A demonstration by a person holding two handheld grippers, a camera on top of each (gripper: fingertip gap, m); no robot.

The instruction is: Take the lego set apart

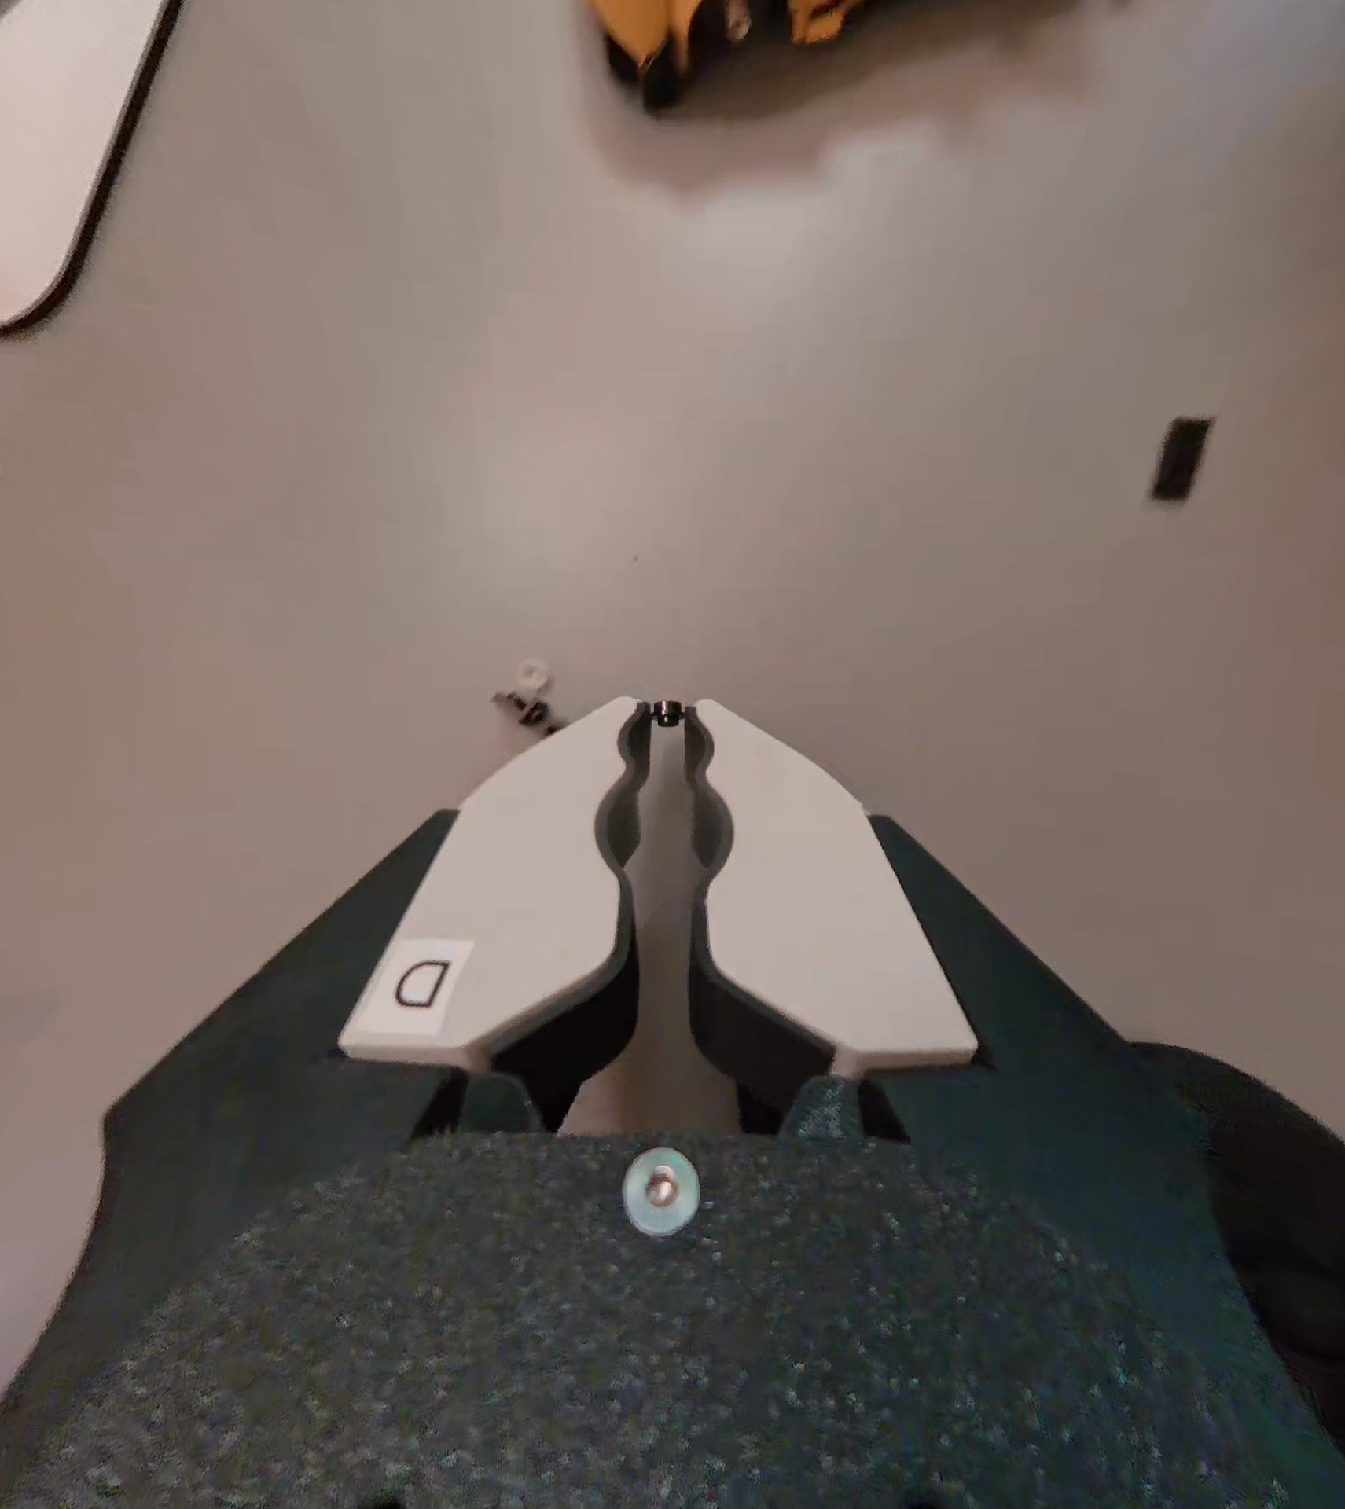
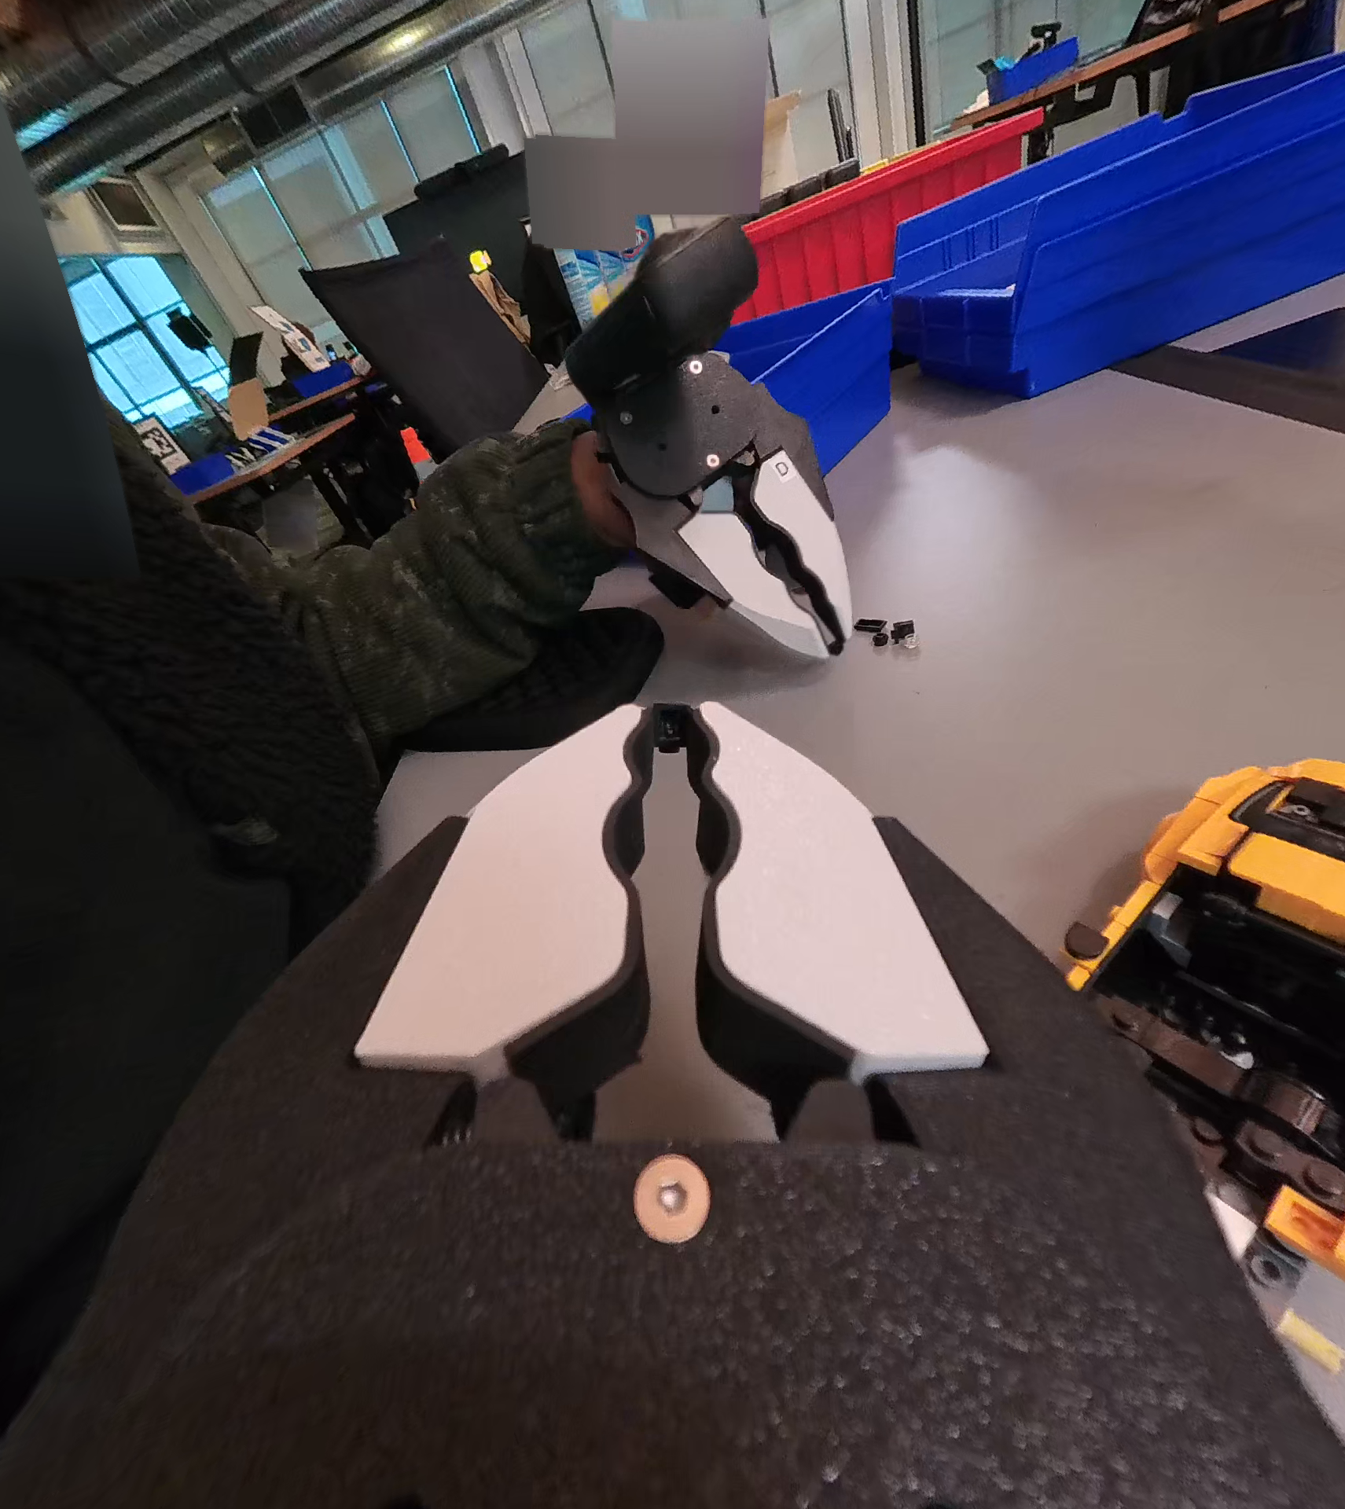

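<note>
grey table (image 2: 1061, 571), blue bins (image 2: 1142, 245) | left gripper (image 1: 665, 712) tilted down, pinching black stud (image 1: 665, 709) | right gripper (image 2: 667, 723) pinching black brick (image 2: 667, 725)

An open-plan lab or workshop — exposed ceiling ducts (image 2: 187, 57); stacked plastic bins (image 2: 1142, 245); rows of worktables (image 2: 277, 449).

The left gripper (image 1: 665, 712) points down at the grey table (image 1: 897, 531), its jaws pinched on a tiny black piece (image 1: 665, 713). Small loose bits (image 1: 523, 696) lie just left of the tips. A yellow-and-black lego model (image 1: 701, 45) sits at the top edge, a white board (image 1: 7, 155) top left.
</note>
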